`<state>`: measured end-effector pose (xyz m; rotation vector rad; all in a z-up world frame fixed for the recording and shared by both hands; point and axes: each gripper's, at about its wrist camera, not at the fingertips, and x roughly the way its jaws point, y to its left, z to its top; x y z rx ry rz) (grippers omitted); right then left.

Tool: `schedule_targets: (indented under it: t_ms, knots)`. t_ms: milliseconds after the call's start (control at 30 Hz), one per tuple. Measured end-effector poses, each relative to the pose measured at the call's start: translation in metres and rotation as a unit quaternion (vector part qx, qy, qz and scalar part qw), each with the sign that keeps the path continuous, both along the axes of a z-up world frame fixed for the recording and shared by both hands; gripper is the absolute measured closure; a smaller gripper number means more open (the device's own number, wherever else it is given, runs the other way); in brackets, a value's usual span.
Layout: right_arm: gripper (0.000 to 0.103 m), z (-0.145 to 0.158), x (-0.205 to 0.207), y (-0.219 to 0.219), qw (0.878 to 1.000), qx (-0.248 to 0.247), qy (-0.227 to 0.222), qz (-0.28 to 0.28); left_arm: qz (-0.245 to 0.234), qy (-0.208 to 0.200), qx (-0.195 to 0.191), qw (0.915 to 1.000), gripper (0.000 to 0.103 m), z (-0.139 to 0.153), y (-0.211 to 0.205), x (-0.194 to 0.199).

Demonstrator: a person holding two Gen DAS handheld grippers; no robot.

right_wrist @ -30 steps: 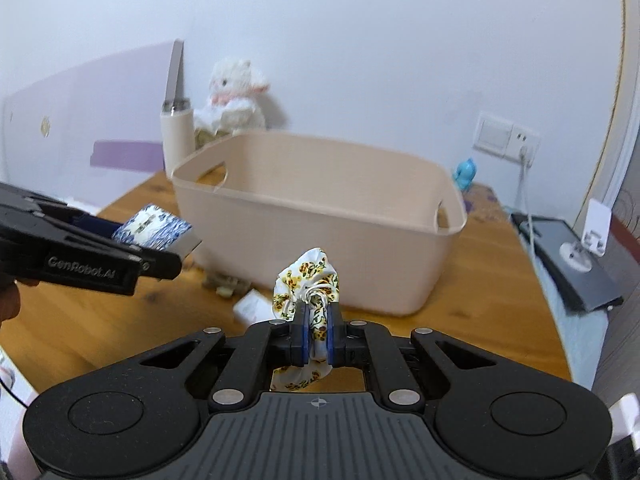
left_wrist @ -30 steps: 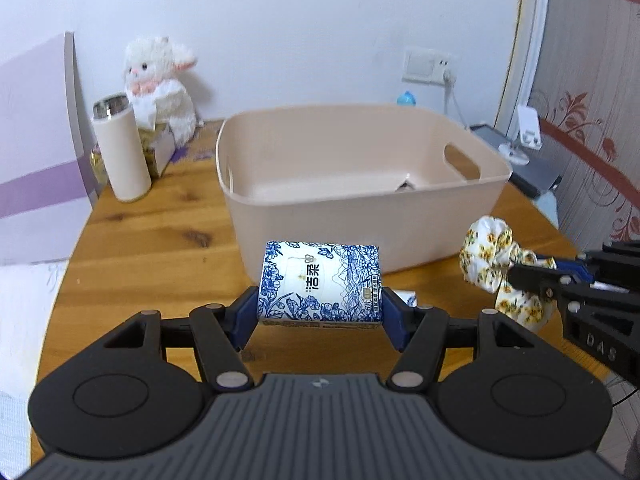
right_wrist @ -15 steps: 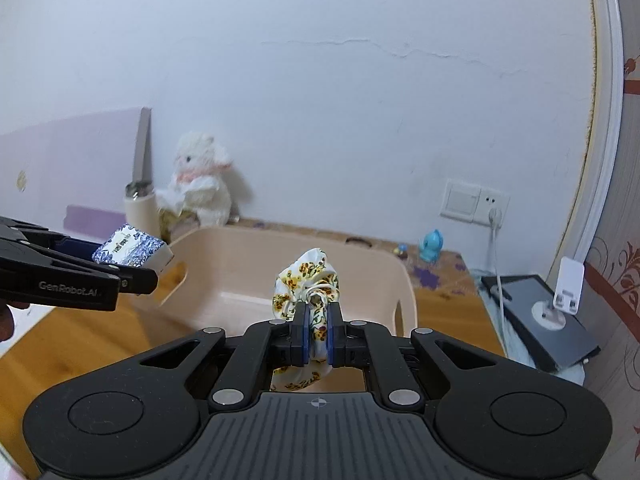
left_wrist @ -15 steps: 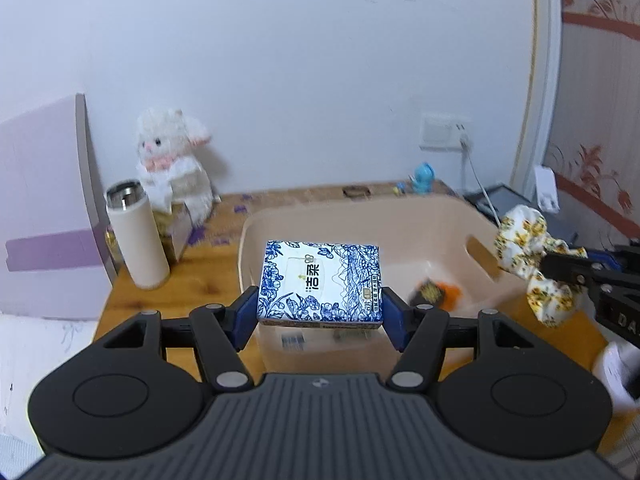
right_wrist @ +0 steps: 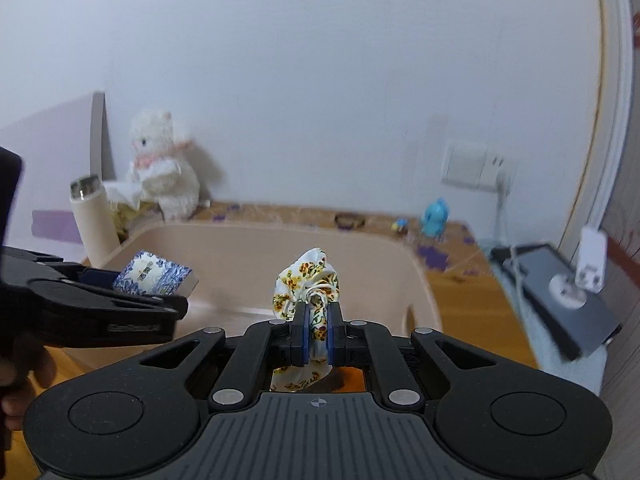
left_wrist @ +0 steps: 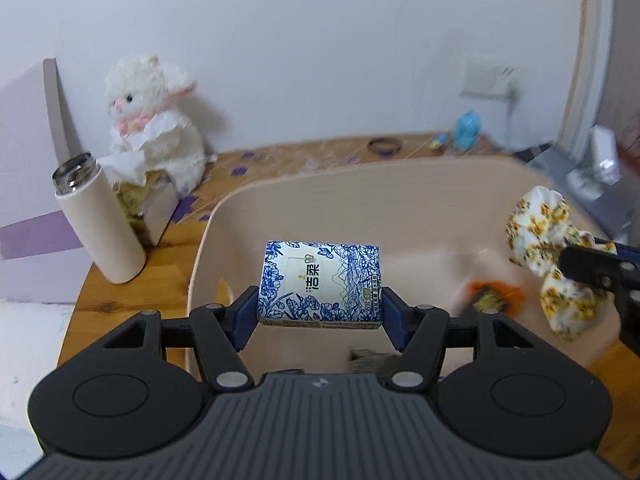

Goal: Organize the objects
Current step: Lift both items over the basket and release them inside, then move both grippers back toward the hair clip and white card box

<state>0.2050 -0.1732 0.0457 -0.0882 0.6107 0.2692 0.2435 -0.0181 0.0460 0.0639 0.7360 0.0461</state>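
My left gripper [left_wrist: 320, 312] is shut on a blue-and-white tissue pack [left_wrist: 320, 282] and holds it above the inside of the beige plastic bin [left_wrist: 360, 184]. My right gripper [right_wrist: 317, 330] is shut on a white scrunchie with yellow flowers [right_wrist: 308, 280], also over the bin [right_wrist: 248, 240]. The scrunchie also shows at the right in the left wrist view [left_wrist: 548, 256], and the tissue pack at the left in the right wrist view [right_wrist: 156, 278]. A blurred orange object [left_wrist: 492, 296] lies on the bin floor.
A white thermos [left_wrist: 98, 220] and a white plush lamb [left_wrist: 154, 120] stand on the wooden table left of the bin. A blue figurine [left_wrist: 468, 128] and a dark ring [left_wrist: 384, 145] sit by the wall. A grey device [right_wrist: 560, 288] lies to the right.
Both grippers rose from table level in front of the bin and moved forward over it, each still holding its object.
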Motion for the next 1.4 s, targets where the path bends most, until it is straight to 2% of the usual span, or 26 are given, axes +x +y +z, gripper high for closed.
schedule_targets:
  t_ms: [100, 133, 167, 200, 300, 367, 400, 500, 800, 1000, 1167, 1400]
  knots:
    - [0.094, -0.016, 0.009, 0.002, 1.000, -0.008, 0.024, -0.003, 0.000, 0.019, -0.002, 0.9998, 0.038, -0.012, 0.001, 0.008]
    - [0.093, -0.019, 0.009, 0.003, 1.000, -0.012, 0.025, -0.003, 0.001, 0.018, 0.011, 0.9998, 0.038, -0.014, -0.001, 0.008]
    - [0.089, -0.022, 0.009, 0.004, 0.999, -0.018, 0.028, -0.003, 0.000, 0.020, 0.014, 0.9997, 0.038, -0.016, 0.000, 0.010]
    - [0.077, -0.024, 0.009, 0.004, 0.999, -0.021, 0.031, -0.002, -0.002, 0.020, 0.013, 0.9997, 0.037, -0.017, 0.001, 0.010]
    - [0.060, -0.024, 0.007, 0.004, 0.999, -0.020, 0.027, 0.002, 0.002, 0.023, -0.007, 0.9997, 0.037, -0.014, 0.006, 0.010]
    - [0.054, -0.020, 0.001, 0.003, 1.000, -0.018, 0.016, 0.002, 0.003, 0.022, -0.019, 0.9996, 0.034, -0.009, 0.008, 0.008]
    - [0.052, -0.017, -0.002, 0.002, 1.000, -0.017, 0.010, 0.002, 0.003, 0.019, -0.021, 0.9996, 0.027, -0.005, 0.008, 0.004]
    - [0.047, -0.006, -0.011, 0.000, 1.000, -0.016, -0.006, 0.000, -0.002, 0.006, -0.024, 0.9997, 0.025, 0.005, 0.008, -0.007]
    - [0.043, 0.021, -0.054, -0.008, 0.999, 0.001, -0.039, -0.003, -0.006, -0.033, -0.023, 0.9992, 0.024, 0.036, 0.009, -0.054]
    - [0.038, 0.028, -0.090, -0.015, 0.999, 0.003, -0.054, 0.000, -0.031, -0.033, -0.025, 0.9987, 0.022, 0.046, 0.005, -0.092]
    - [0.037, 0.023, -0.117, -0.021, 0.999, -0.003, -0.045, 0.015, -0.036, -0.032, -0.017, 0.9987, 0.021, 0.038, 0.006, -0.124]
    - [0.037, -0.002, -0.142, -0.024, 0.999, -0.013, -0.011, 0.028, -0.044, 0.001, -0.017, 0.9989, 0.021, 0.008, 0.005, -0.156]
